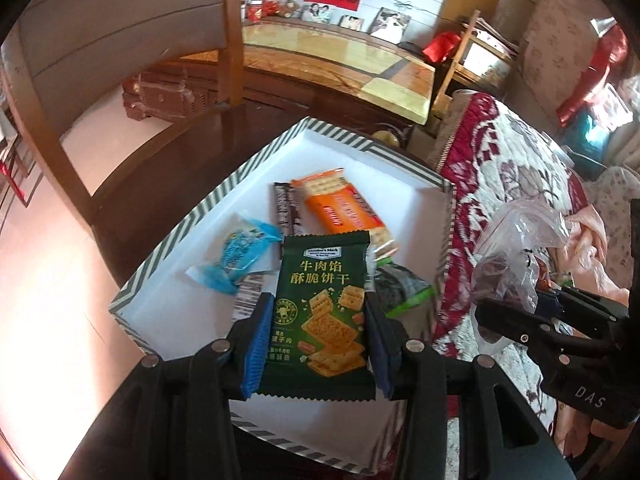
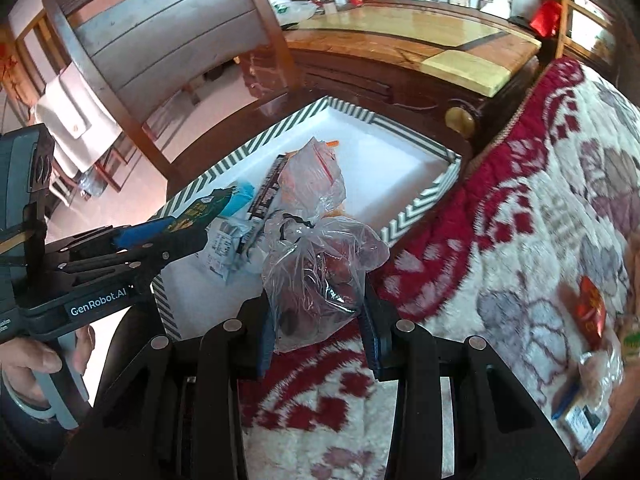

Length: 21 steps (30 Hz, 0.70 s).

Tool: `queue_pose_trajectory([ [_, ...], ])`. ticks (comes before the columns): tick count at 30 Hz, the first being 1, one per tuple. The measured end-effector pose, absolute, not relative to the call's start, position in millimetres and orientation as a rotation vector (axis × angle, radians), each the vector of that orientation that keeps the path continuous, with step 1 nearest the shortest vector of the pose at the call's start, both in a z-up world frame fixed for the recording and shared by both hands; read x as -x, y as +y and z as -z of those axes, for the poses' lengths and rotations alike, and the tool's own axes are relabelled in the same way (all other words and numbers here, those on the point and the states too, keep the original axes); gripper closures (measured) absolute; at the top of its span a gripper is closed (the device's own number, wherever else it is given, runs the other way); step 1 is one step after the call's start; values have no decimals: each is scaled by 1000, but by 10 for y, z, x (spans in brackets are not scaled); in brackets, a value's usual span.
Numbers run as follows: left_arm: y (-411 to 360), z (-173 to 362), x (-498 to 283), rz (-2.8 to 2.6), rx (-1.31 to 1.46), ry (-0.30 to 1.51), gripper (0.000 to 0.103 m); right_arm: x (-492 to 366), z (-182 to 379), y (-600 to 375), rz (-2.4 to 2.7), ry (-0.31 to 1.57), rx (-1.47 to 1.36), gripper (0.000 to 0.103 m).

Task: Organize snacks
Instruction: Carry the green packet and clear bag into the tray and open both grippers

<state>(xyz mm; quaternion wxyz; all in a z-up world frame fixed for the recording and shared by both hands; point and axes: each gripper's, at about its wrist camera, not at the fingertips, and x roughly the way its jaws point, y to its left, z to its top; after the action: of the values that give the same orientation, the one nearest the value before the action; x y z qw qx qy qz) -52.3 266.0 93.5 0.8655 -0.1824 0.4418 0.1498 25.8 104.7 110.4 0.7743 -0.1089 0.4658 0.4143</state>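
My left gripper (image 1: pixel 318 304) is shut on a dark green cracker packet (image 1: pixel 320 280), its blue pads pressing both side edges. It hangs over a white box with a striped rim (image 1: pixel 224 188). In the box lie an orange cracker pack (image 1: pixel 344 212), a brown bar (image 1: pixel 286 208), a blue wrapped snack (image 1: pixel 240 256) and a green pack (image 1: pixel 404 292). My right gripper (image 2: pixel 316 304) is shut on a clear plastic bag (image 2: pixel 320 256) with reddish contents, held over the box's near right corner. The left gripper (image 2: pixel 176 228) with its green packet (image 2: pixel 196 210) shows at the left of the right wrist view.
A red and white quilt (image 2: pixel 520 200) lies right of the box, with a red packet (image 2: pixel 592 308) and other snacks (image 2: pixel 600 380) on it. A wooden chair (image 1: pixel 120 40) stands at the left and a marble-topped cabinet (image 1: pixel 340 60) behind. A hand (image 2: pixel 36 364) holds the left gripper's handle.
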Motion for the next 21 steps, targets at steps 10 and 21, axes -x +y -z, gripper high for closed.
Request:
queue_pose_trajectory([
  [10,2780,-771,492,-331,407,955,57,-447,-884,1512,-882,1039,329,68],
  [21,2816,-661,435,-345,393,982,57,-604,-672,1937,-827,1034,462,68],
])
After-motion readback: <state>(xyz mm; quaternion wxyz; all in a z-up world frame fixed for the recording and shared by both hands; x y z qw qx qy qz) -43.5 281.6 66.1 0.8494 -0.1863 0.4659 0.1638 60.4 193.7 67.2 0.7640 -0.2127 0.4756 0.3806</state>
